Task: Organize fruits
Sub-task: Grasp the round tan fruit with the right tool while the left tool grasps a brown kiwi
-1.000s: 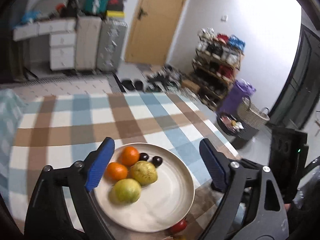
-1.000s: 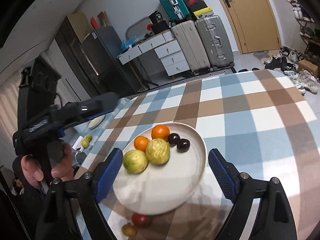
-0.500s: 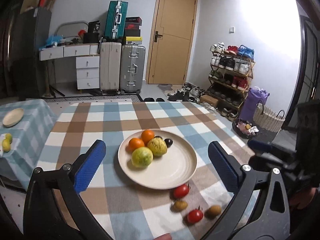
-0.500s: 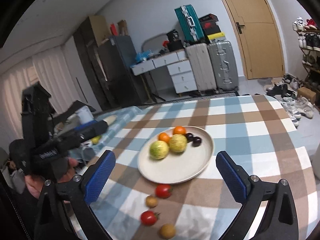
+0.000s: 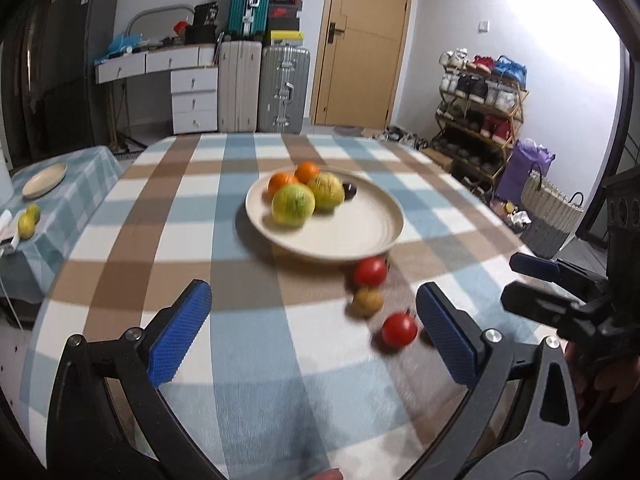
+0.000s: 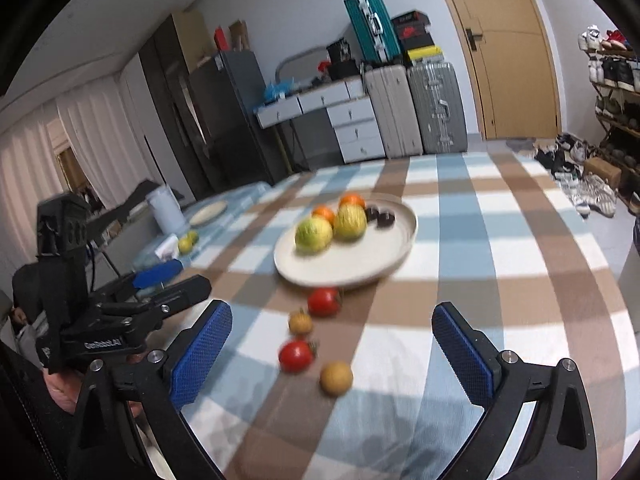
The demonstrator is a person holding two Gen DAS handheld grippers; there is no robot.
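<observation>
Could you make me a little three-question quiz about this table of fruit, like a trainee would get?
1. How many fruits lie loose on the cloth outside the plate?
2. True or false: the right gripper holds a tomato.
3. Which are on the plate: A) oranges, B) bananas, C) grapes?

Key: 1. Four, two red, two brown. 2. False; its jaws stand open and empty. 3. A.

Black frames, blue textured fingers [image 5: 178, 338]
</observation>
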